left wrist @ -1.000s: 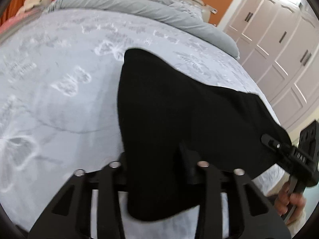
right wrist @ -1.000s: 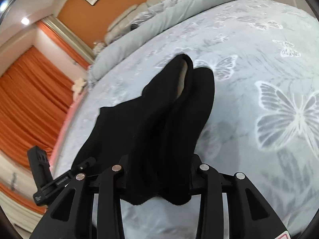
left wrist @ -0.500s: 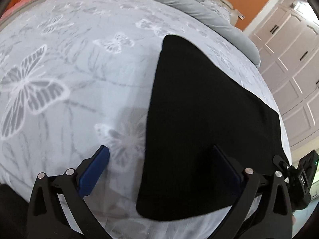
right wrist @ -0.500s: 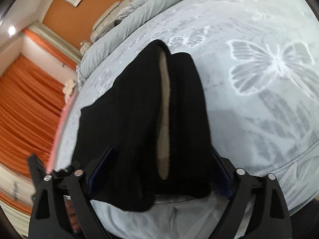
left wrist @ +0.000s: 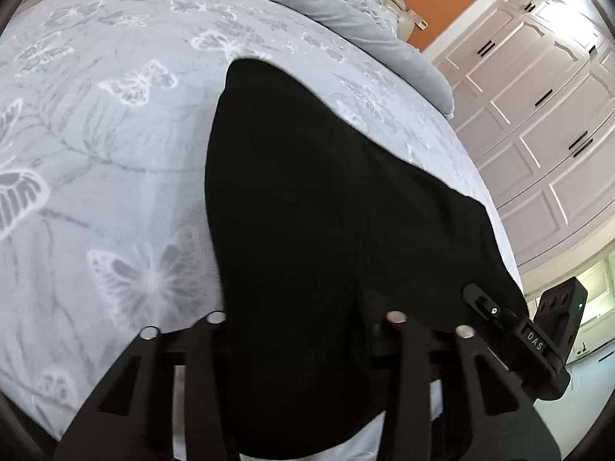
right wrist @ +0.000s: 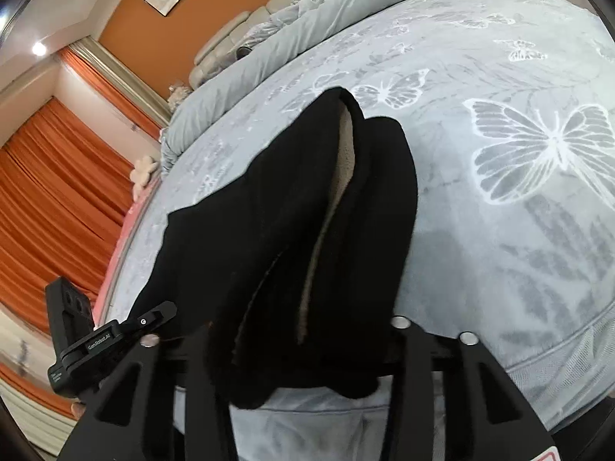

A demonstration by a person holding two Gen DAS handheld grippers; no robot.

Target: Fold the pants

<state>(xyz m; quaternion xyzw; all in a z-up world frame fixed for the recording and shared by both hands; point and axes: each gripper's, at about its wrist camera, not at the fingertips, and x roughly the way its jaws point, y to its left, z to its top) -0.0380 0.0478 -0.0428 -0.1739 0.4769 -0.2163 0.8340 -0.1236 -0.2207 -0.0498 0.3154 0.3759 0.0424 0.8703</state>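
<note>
Black pants (left wrist: 326, 192) lie folded lengthwise on the grey butterfly-print bed (left wrist: 115, 153), close to its near edge. My left gripper (left wrist: 300, 330) has its jaws closing on the near end of the cloth, which bunches between the fingers. In the right wrist view the pants (right wrist: 250, 230) show a tan fleece lining along an open seam. My right gripper (right wrist: 303, 338) is likewise closing, with the cloth's end pinched between its fingers. Each gripper shows in the other's view: the right gripper (left wrist: 530, 338) at the pants' right corner, the left gripper (right wrist: 115, 334) at their left corner.
A rolled grey duvet (left wrist: 346, 11) and pillows lie along the head of the bed. White wardrobe doors (left wrist: 538, 115) stand beyond the bed's right side. Orange curtains (right wrist: 46, 211) hang beyond its left side. The bed's near edge (right wrist: 538, 365) drops off just below the grippers.
Half a second ago both grippers stood wide open over the flat pants. Both have since closed onto the cloth's near end and sunk slightly.
</note>
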